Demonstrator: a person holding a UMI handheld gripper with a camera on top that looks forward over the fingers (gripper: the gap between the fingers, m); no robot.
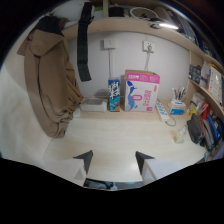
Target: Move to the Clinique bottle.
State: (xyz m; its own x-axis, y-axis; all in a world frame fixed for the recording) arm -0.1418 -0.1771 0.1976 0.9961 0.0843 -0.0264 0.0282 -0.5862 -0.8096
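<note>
Desk (115, 137) and back wall are being taken in by the single gripper view, with the hand-held gripper (115, 159) being held open and empty, its two dark fingertips parted above bare pale wood. Nothing is being gripped, and nothing is standing between the fingers. One small pale translucent bottle (178, 135), judged to be the Clinique bottle though no label can be read, is standing well beyond the right-hand fingertip, beside a dark bag (200, 131). Its spot near the desk's crowded end is suggesting a toiletry being kept within reach. Two cartons are being propped against the wall, probably to keep the work area free: one blue box (114, 95) and one larger pink-and-white box (142, 91). One white power strip (163, 112) is lying near them, presumably close to the wall sockets. One brown garment (50, 80) is being hung at the far side, draping onto the desk. The approach is judged not yet begun.
</note>
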